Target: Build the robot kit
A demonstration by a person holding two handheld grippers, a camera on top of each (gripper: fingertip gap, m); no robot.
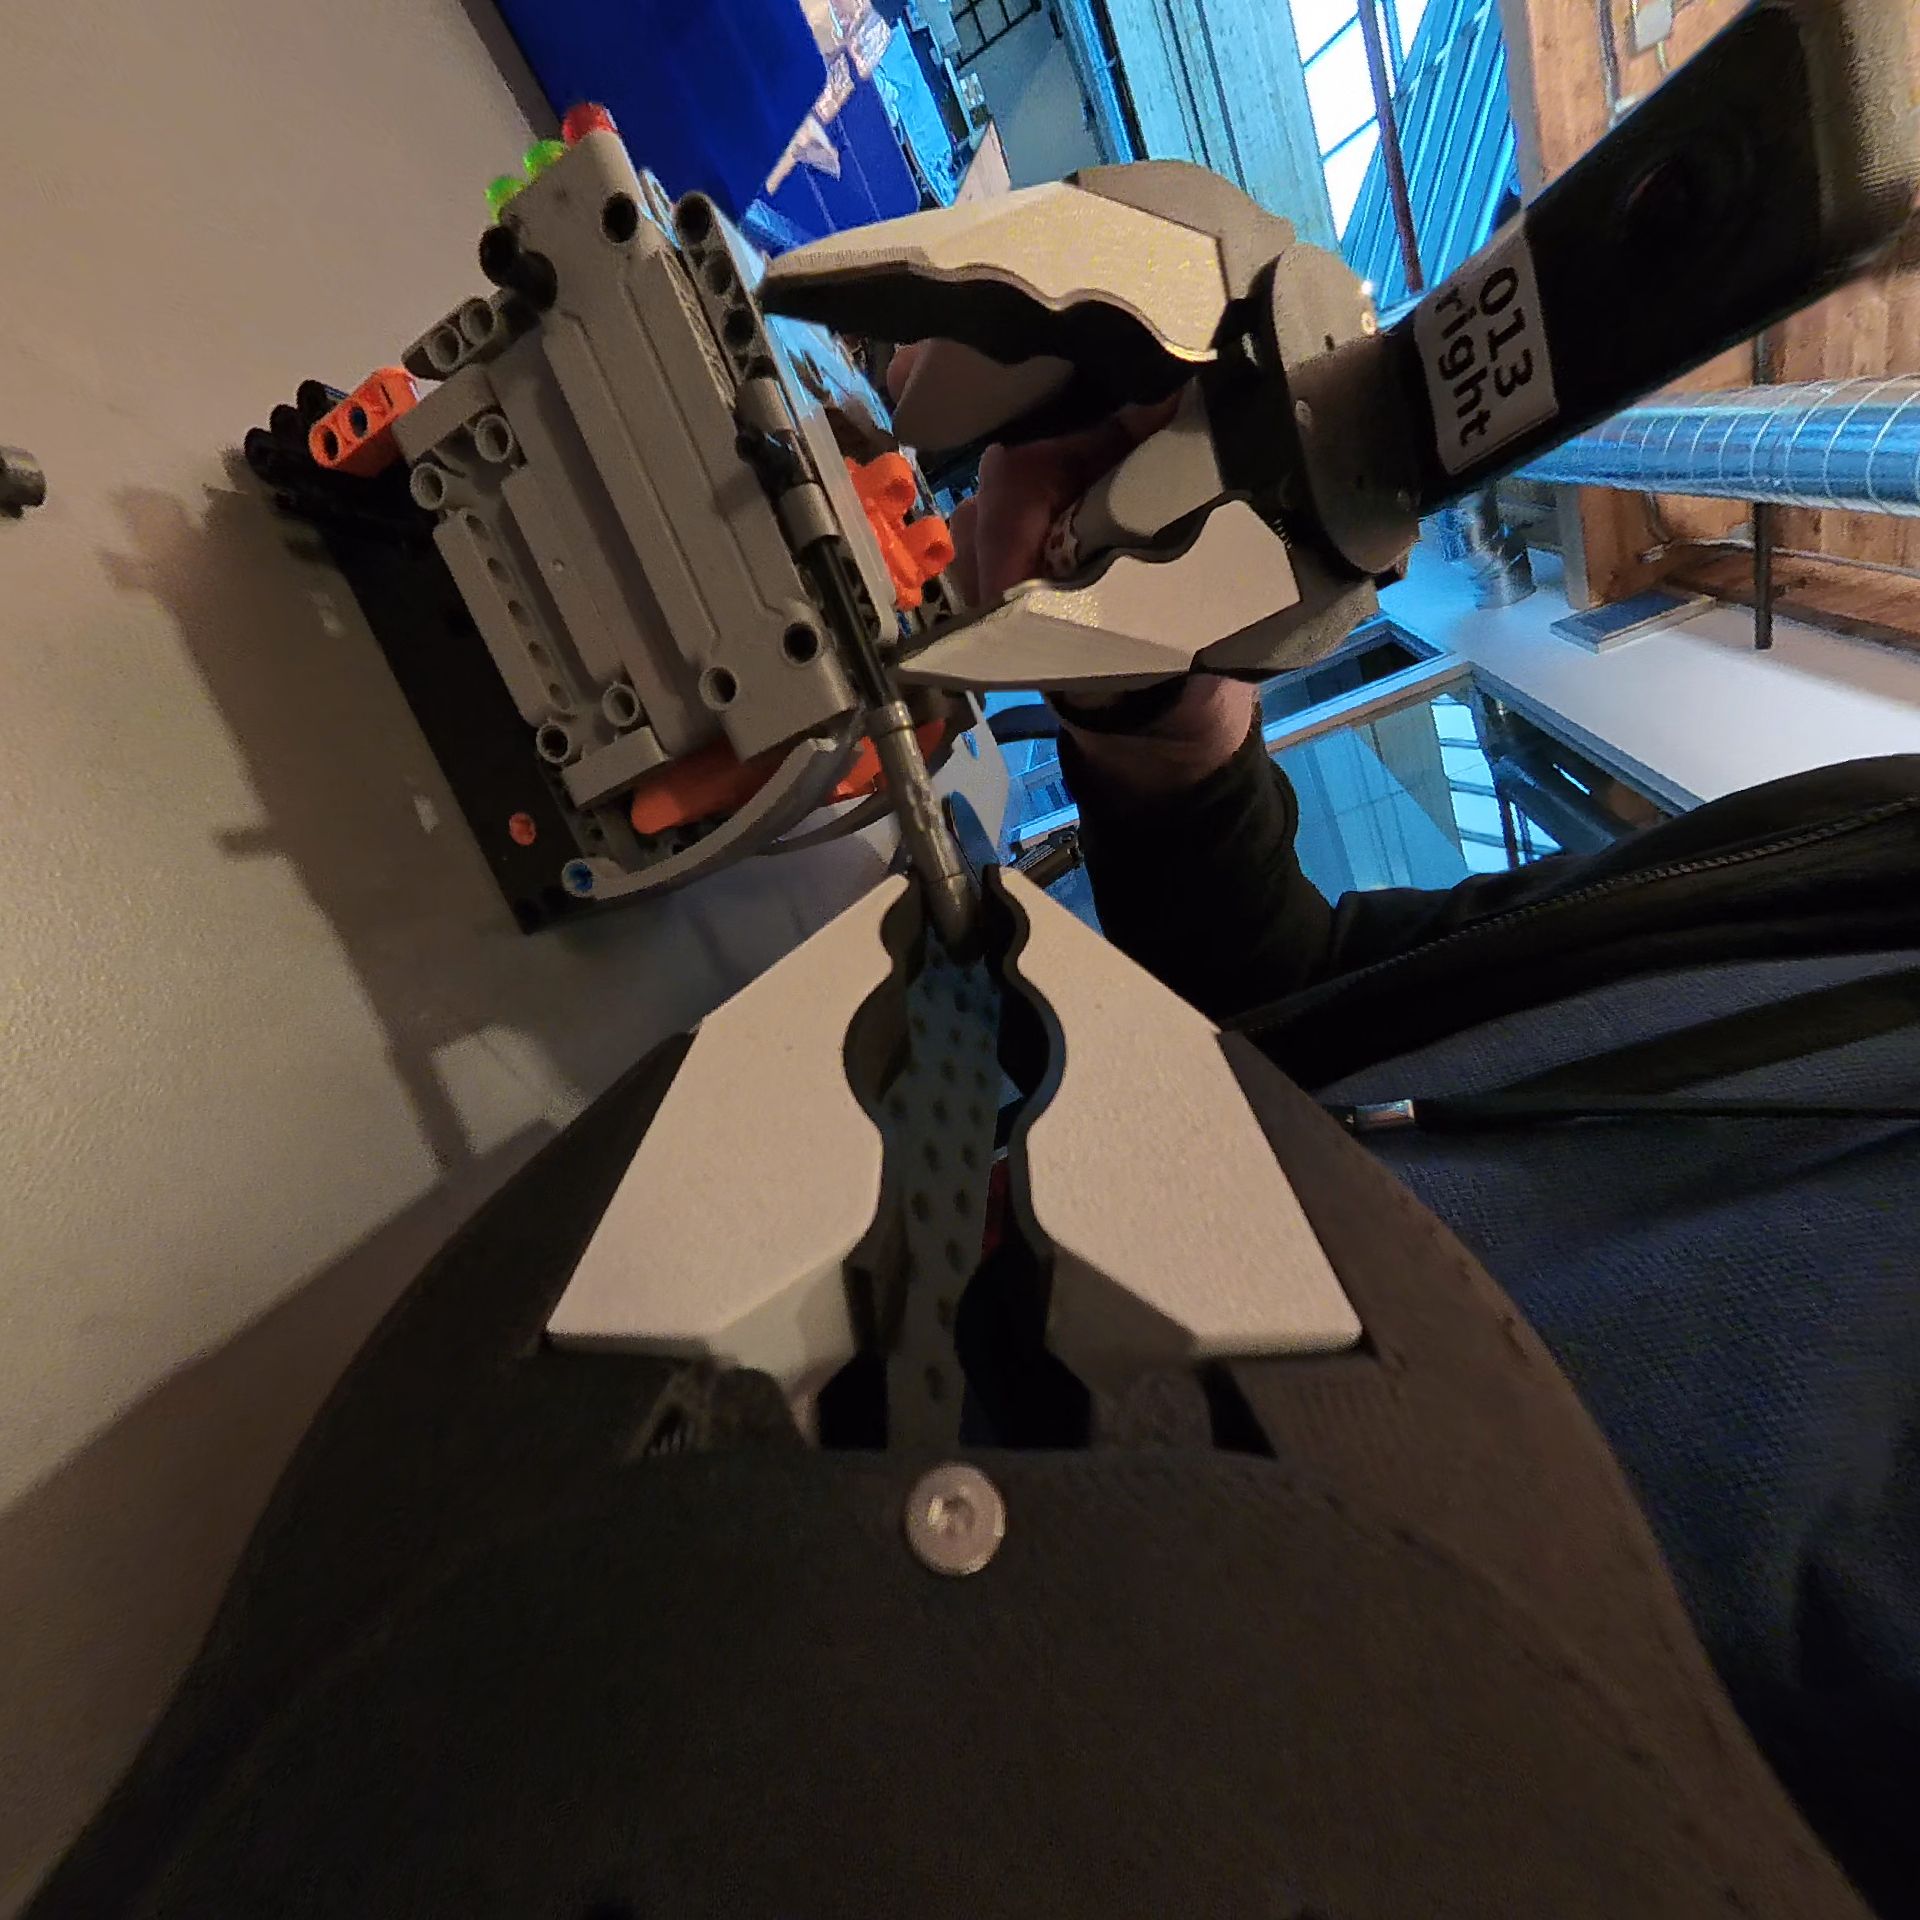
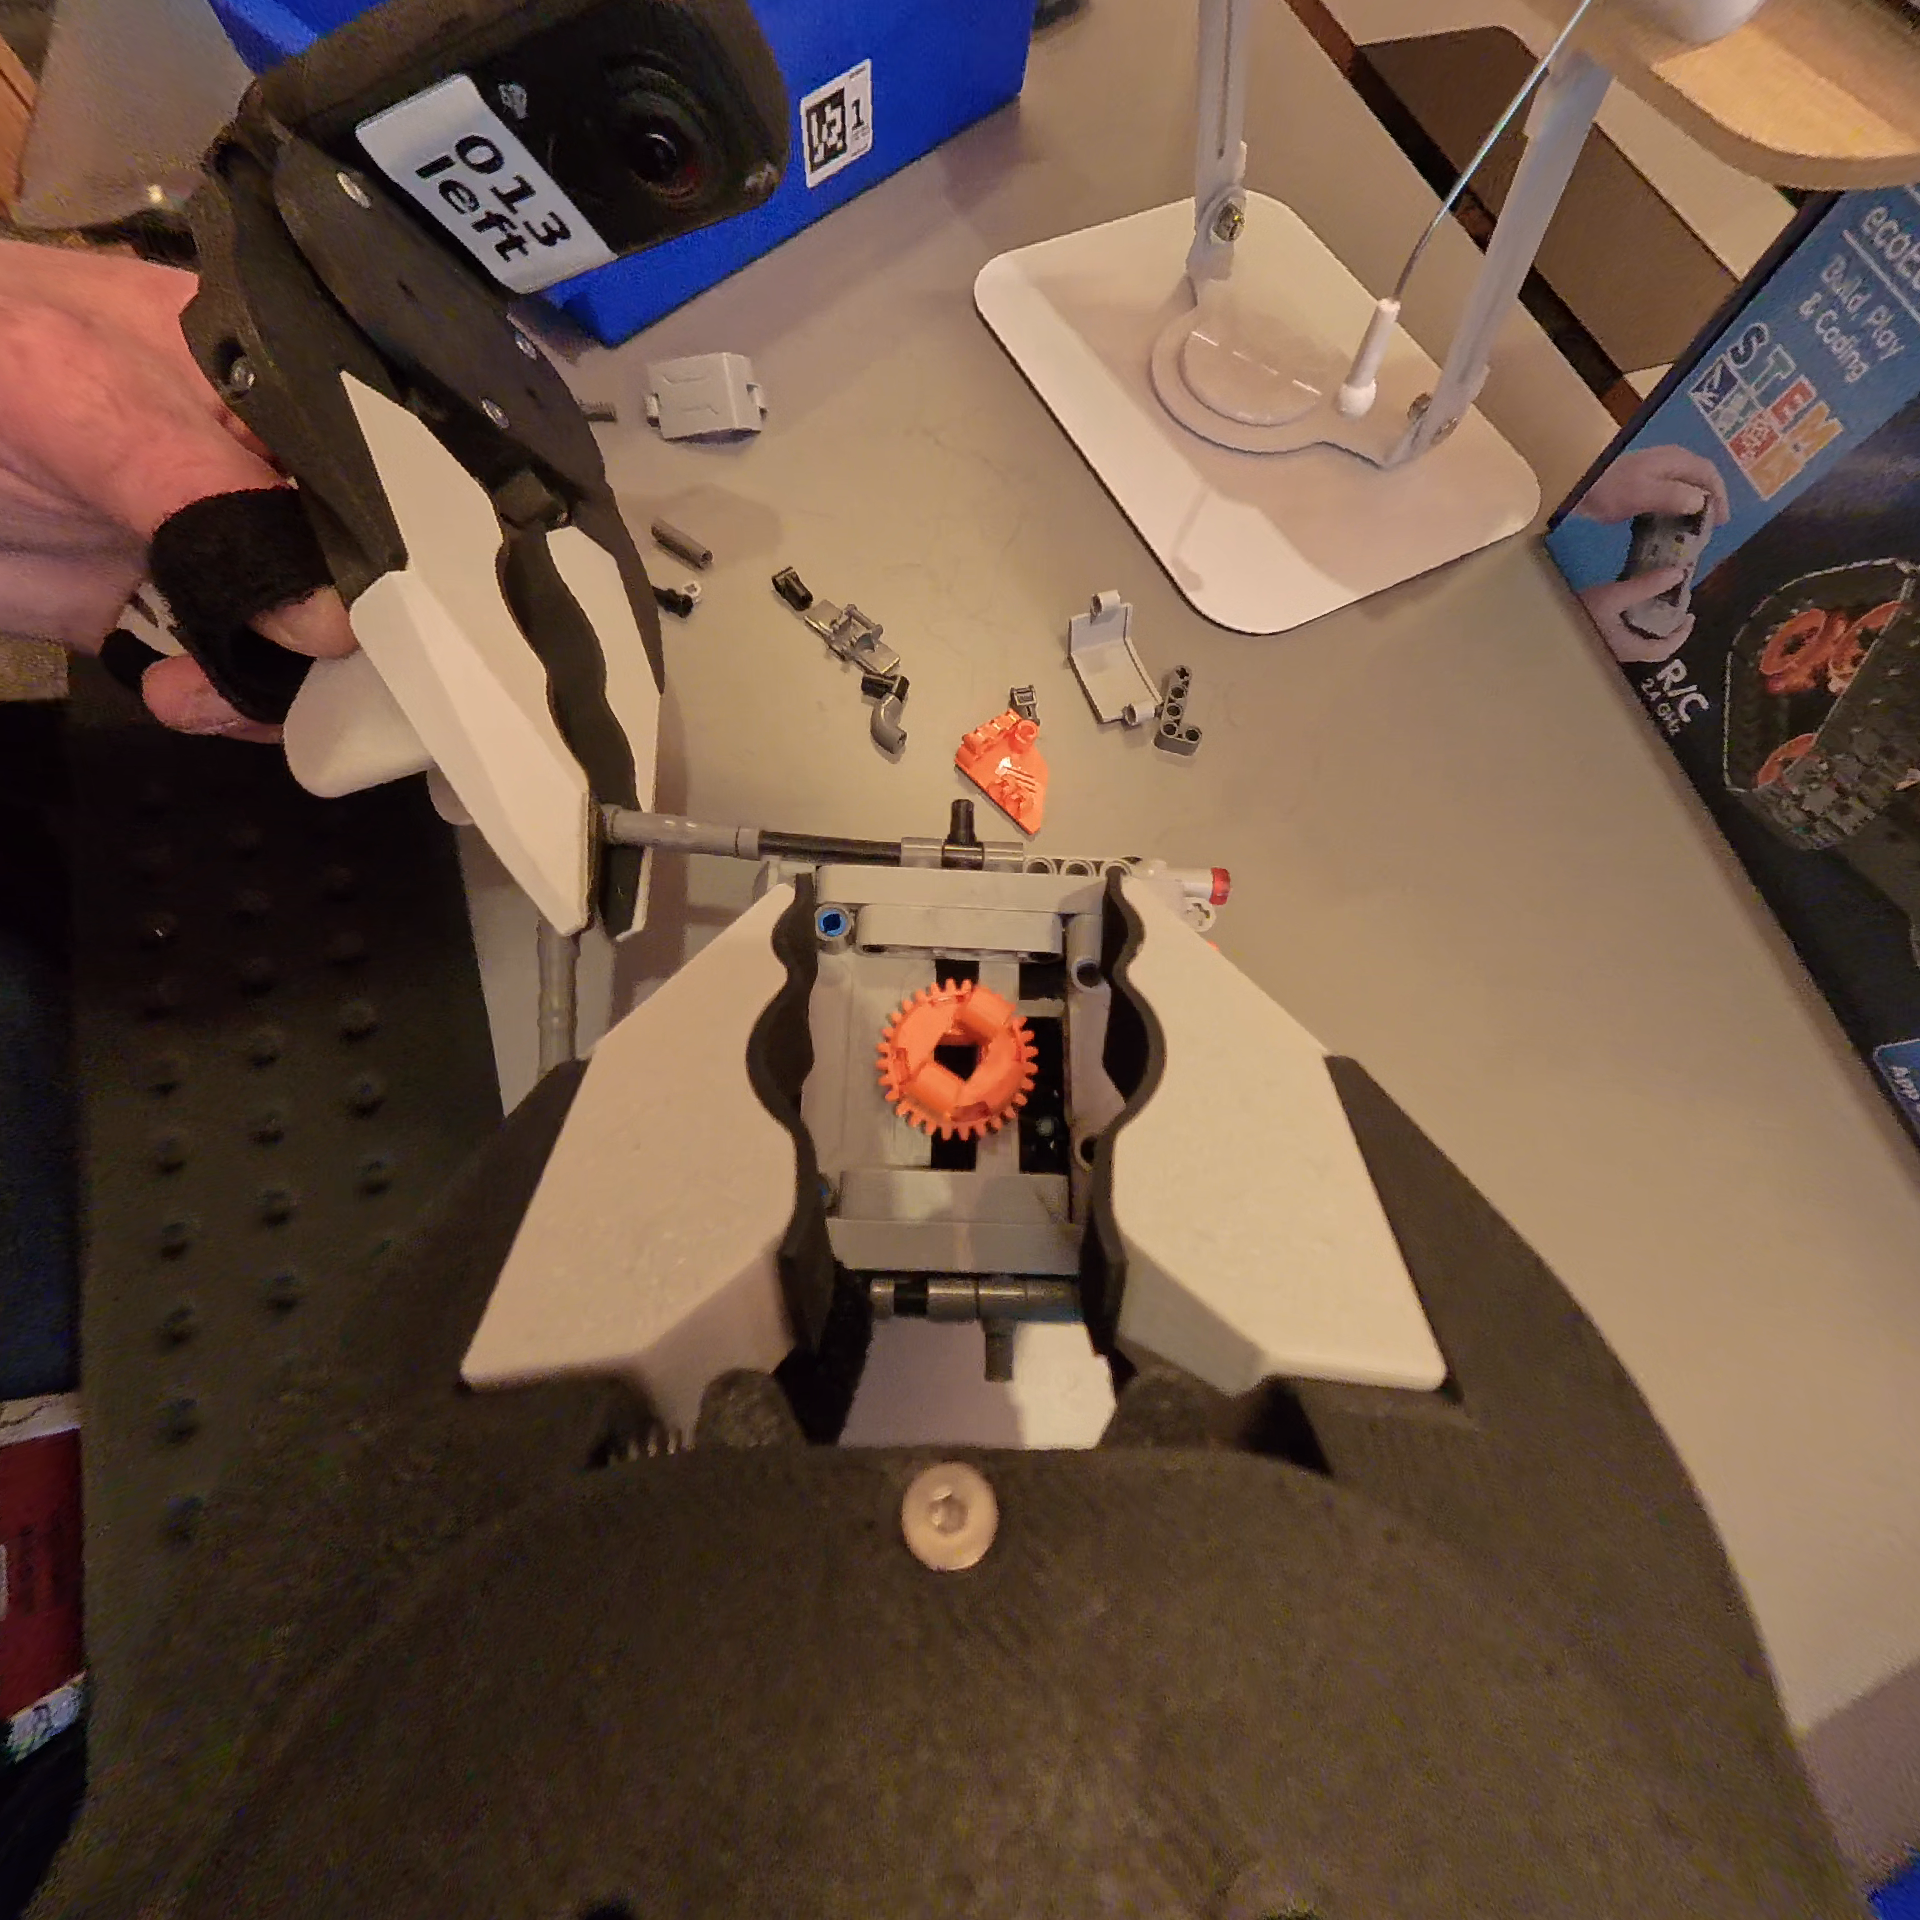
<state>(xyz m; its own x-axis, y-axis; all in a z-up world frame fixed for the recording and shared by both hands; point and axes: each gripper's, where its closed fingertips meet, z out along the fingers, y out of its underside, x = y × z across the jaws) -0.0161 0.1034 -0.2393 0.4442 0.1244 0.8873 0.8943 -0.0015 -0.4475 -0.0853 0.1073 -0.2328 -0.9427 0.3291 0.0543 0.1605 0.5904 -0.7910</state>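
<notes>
While right gripper [image 2: 951, 1049] clamps grey model [image 2: 951, 1216], left gripper [image 2: 613, 862] pinches axle [image 2: 675, 828] (table edge near).

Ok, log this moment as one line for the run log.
left gripper: shut on grey rod | right gripper: shut on grey brick assembly | loose parts on table

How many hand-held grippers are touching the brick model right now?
2. The left hand-held gripper pinches the grey rod sticking out of the brick model; the right hand-held gripper clamps its body.

printed box [image 2: 1787, 582] cut off, blue bin [image 2: 914, 135] partly hidden
</notes>
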